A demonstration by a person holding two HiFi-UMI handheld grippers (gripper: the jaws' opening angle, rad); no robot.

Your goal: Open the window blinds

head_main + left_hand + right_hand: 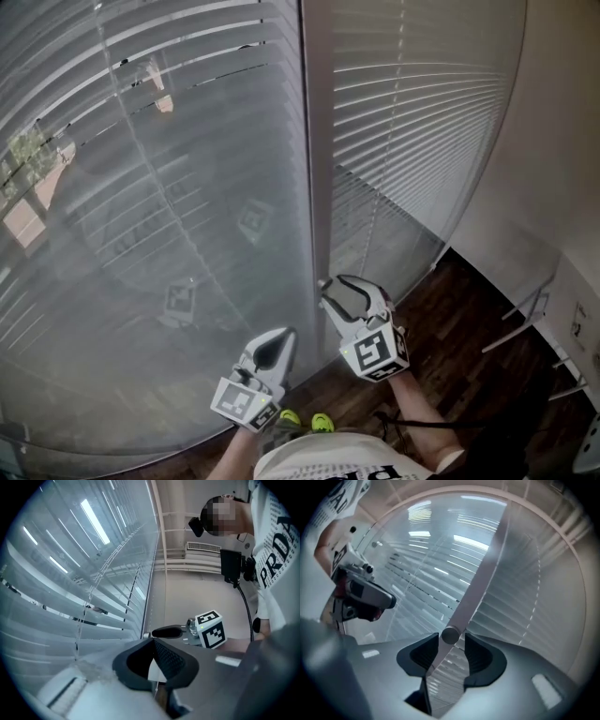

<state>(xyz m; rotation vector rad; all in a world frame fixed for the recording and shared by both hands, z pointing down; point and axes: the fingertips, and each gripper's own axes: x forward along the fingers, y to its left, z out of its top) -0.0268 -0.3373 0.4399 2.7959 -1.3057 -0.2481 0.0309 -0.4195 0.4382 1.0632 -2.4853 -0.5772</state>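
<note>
window blinds (187, 216) hang down, wand (450, 635) between the right gripper's (451, 643) parted jaws.

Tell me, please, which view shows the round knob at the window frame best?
The right gripper view: the round knob sits large between the right claw's open jaws. The left gripper view shows it small, side-on; the head view barely shows it.

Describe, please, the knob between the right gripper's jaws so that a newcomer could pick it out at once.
Find the pale upright post between the two window blinds and follow it down to the right gripper. A small round grey knob sits on it there, between the open jaws. It is the only round thing among long, straight slats.
</note>
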